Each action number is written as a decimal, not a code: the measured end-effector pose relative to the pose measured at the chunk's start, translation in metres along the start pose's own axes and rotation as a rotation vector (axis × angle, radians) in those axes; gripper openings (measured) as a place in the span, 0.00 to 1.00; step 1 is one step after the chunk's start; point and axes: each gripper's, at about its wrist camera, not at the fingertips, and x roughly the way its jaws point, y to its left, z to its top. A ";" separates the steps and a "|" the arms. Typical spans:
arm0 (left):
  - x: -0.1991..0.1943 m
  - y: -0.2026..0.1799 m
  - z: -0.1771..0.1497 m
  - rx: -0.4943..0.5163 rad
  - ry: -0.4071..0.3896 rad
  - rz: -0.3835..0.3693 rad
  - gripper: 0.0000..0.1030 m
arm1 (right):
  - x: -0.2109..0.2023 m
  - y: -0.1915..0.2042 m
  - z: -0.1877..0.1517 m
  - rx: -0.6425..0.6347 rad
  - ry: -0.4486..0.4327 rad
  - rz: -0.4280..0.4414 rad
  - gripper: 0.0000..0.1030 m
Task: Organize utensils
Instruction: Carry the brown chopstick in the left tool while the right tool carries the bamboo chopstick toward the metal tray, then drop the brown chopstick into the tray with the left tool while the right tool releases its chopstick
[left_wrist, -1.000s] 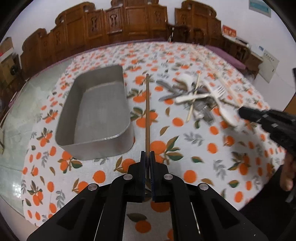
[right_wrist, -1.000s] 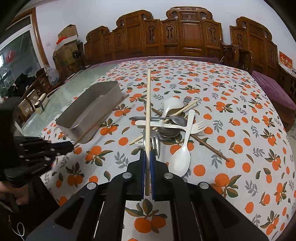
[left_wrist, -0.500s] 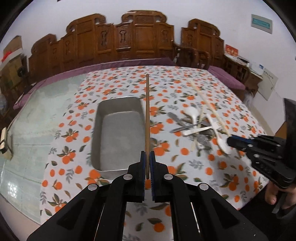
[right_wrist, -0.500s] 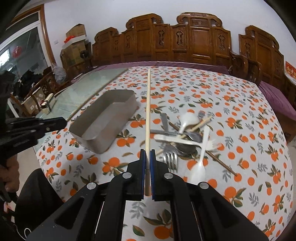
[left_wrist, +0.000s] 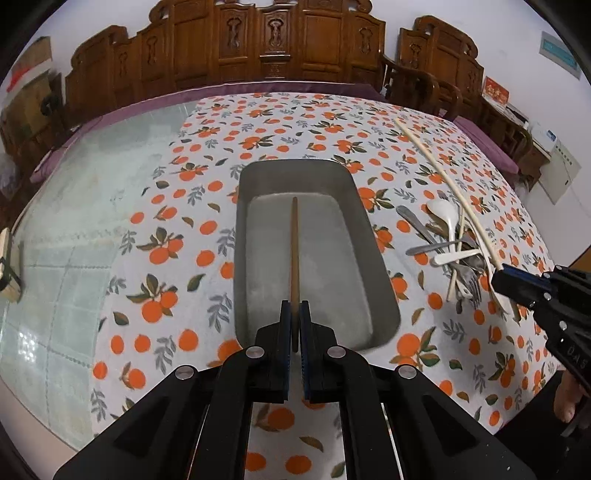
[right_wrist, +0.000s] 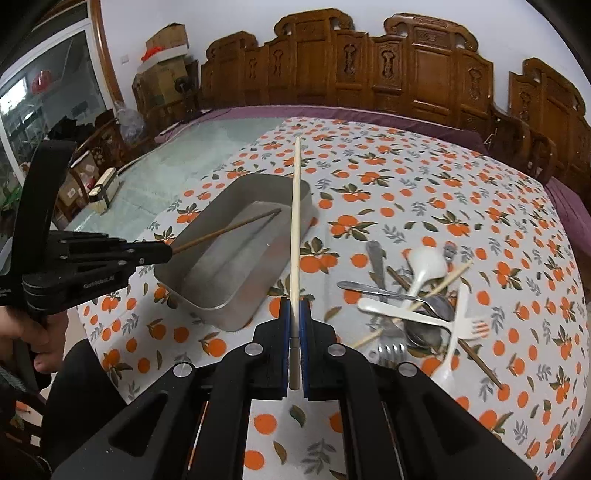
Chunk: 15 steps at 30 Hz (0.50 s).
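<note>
- Pinching a dark chopstick (left_wrist: 294, 254) in my left gripper (left_wrist: 294, 325), jaws nearly closed on it, its tip aimed at twelve o'clock over the metal tray (left_wrist: 373, 236).
- Clamped in my right gripper (right_wrist: 294, 325) is a pale chopstick (right_wrist: 295, 221), beside the tray's right wall.
- I should lower both flat, lengthwise, before letting go.
- Utensil pile (right_wrist: 417, 306) waits at two o'clock.

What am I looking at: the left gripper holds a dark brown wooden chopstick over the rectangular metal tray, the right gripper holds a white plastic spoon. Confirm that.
Wrong in one respect: the right gripper is shut on a pale, light-coloured chopstick, not a white plastic spoon. The right wrist view shows it. The left gripper does hold the dark brown wooden chopstick over the rectangular metal tray.
</note>
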 end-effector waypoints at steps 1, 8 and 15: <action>0.001 0.001 0.001 -0.001 0.002 -0.003 0.03 | 0.004 0.002 0.003 0.002 0.008 0.006 0.06; 0.009 0.006 0.008 0.005 0.028 -0.009 0.05 | 0.018 0.012 0.014 0.017 0.050 0.033 0.06; -0.011 0.017 0.015 -0.001 -0.018 -0.021 0.29 | 0.031 0.031 0.027 0.039 0.088 0.079 0.06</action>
